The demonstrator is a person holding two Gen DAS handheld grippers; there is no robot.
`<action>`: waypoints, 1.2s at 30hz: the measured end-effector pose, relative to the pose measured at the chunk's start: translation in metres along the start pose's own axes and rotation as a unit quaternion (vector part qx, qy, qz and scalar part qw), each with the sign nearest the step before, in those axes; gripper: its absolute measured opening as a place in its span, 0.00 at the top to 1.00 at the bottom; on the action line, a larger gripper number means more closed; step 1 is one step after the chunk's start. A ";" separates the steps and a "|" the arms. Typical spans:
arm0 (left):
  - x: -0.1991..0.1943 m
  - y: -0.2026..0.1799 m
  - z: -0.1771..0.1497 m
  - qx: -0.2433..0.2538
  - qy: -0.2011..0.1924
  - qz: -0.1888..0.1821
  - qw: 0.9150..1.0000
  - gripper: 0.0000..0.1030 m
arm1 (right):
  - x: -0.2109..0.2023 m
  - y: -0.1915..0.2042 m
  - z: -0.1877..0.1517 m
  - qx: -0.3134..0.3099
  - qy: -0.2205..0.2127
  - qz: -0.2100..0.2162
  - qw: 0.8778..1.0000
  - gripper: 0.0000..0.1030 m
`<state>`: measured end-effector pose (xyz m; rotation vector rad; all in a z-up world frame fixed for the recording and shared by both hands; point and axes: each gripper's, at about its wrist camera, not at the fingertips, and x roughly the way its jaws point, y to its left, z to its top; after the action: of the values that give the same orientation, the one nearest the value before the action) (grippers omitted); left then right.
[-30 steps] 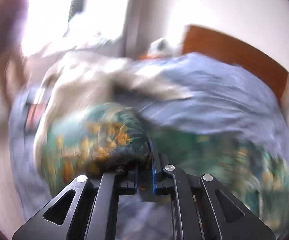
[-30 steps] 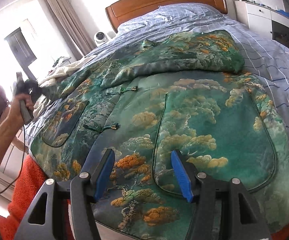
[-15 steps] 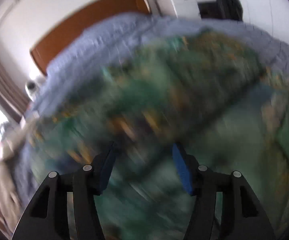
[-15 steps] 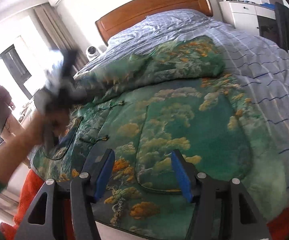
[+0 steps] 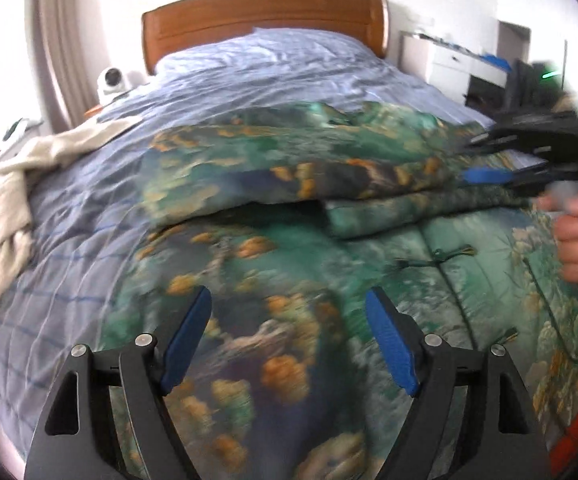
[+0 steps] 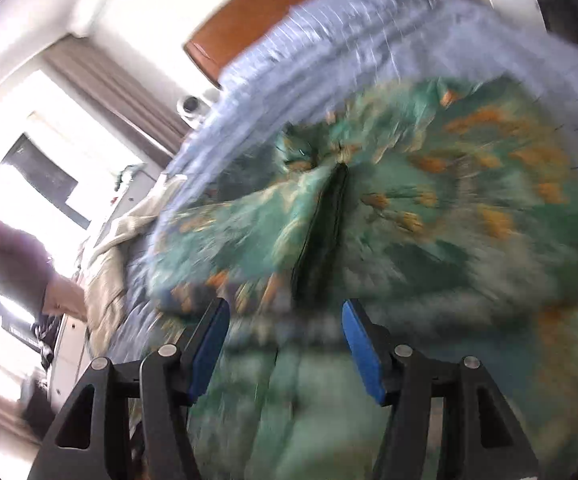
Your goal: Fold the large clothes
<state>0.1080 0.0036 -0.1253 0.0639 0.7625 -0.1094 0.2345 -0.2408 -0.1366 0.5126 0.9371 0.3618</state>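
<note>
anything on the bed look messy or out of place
The cream cloth lies crumpled at the bed's left edge, half trailing off the blue bedspread. On the green patterned coat, one sleeve is folded across, bunched and gaping rather than flat.

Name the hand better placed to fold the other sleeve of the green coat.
Right, probably. The right tongs are already at the unfolded sleeve side of the coat, empty. The left tongs hover over the hem, their jaws opening, nothing between them.
</note>
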 end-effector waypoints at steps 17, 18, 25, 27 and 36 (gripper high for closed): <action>0.055 0.068 0.098 -0.105 -0.003 -0.033 0.994 0.13 | 0.019 0.058 0.023 -0.241 -0.036 -0.168 0.955 0.39; 0.075 0.070 0.111 -0.104 0.001 -0.025 0.994 0.15 | 0.020 0.064 0.028 -0.248 -0.039 -0.153 0.956 0.39; 0.184 0.068 0.092 -0.059 0.082 -0.008 0.995 0.40 | 0.103 0.032 0.031 -0.224 0.074 -0.140 0.962 0.39; 0.184 0.063 0.087 -0.054 0.066 0.007 0.996 0.40 | 0.107 0.022 0.019 -0.224 0.055 -0.127 0.965 0.39; 0.146 0.063 0.128 -0.078 0.027 -0.010 0.997 0.34 | 0.101 0.016 0.007 -0.222 0.018 -0.113 0.968 0.39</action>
<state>0.3081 0.0423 -0.1328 -0.0906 0.8237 -0.0676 0.2943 -0.1786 -0.1912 -0.0115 0.9052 0.3613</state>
